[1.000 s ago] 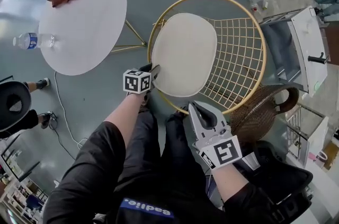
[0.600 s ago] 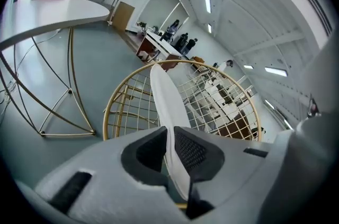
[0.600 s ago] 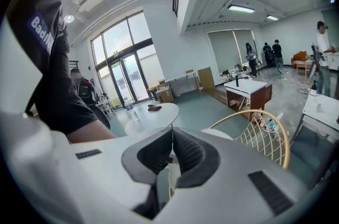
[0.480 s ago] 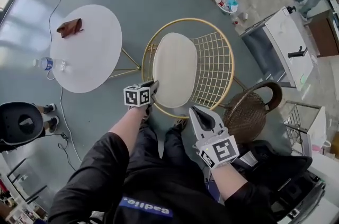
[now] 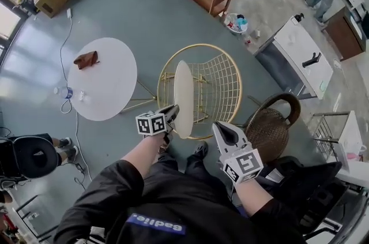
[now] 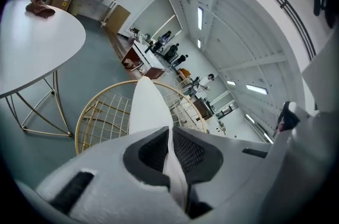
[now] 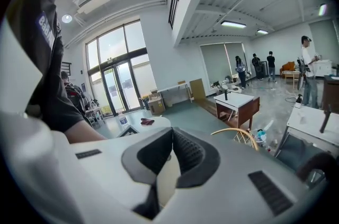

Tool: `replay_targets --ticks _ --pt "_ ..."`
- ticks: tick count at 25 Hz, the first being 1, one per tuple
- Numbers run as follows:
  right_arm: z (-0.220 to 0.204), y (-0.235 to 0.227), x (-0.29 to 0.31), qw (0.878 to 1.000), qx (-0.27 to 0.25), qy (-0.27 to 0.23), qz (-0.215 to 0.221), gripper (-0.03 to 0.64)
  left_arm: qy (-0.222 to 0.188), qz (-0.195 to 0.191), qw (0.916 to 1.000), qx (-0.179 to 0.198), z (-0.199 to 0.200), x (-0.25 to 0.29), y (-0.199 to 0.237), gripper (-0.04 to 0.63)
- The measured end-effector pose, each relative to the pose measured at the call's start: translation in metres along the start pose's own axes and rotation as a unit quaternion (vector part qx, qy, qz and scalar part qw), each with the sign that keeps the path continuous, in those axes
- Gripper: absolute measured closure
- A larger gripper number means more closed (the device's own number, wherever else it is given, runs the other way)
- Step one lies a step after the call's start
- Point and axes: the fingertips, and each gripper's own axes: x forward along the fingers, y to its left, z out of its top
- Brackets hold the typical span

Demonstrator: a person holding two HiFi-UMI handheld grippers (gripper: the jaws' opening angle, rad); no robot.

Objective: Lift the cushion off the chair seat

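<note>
The cream cushion [image 5: 183,96] hangs on edge above the gold wire chair [image 5: 202,45], clear of its seat. My left gripper [image 5: 172,112] pinches the cushion's near rim. In the left gripper view the thin cream edge [image 6: 148,106] runs between the dark pads of that gripper [image 6: 170,130], whose jaws are closing on it. My right gripper [image 5: 219,126] hovers to the right of the cushion and apart from it. Its tips [image 7: 171,133] meet with nothing between them, and the chair rim [image 7: 238,132] shows beyond.
A white round table [image 5: 109,93] stands left of the chair with a brown cloth [image 5: 86,59] and a water bottle [image 5: 64,92]. A wicker chair [image 5: 271,122] is close on the right, a white desk [image 5: 300,52] behind it. A black stool [image 5: 31,153] sits at far left.
The cushion has gone from lying flat on the seat to hanging on edge above it. Both grippers have risen, and the left jaws have closed tighter on the rim.
</note>
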Motion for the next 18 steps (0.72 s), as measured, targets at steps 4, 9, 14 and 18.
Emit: replay_targets --ticks 4,9,14,18 --pt "0.011 0.009 -0.007 1.0 0.002 -0.01 0.001 0.591 -0.026 -0.035 0.999 -0.01 0.019 -0.041 -0.037 0.561" --pt "0.021 0.025 -0.007 1.0 0.001 -0.017 0.006 0.591 -0.045 -0.053 0.9971 0.031 0.041 -0.094 -0.075 0.561" --pt "0.037 0.041 -0.008 0.999 -0.006 -0.032 0.008 0.591 -0.081 -0.077 0.9923 0.054 0.064 -0.132 -0.117 0.561" --pt "0.046 0.054 -0.015 0.999 -0.022 -0.037 0.011 0.591 -0.103 -0.091 0.9879 0.071 0.074 -0.155 -0.151 0.561"
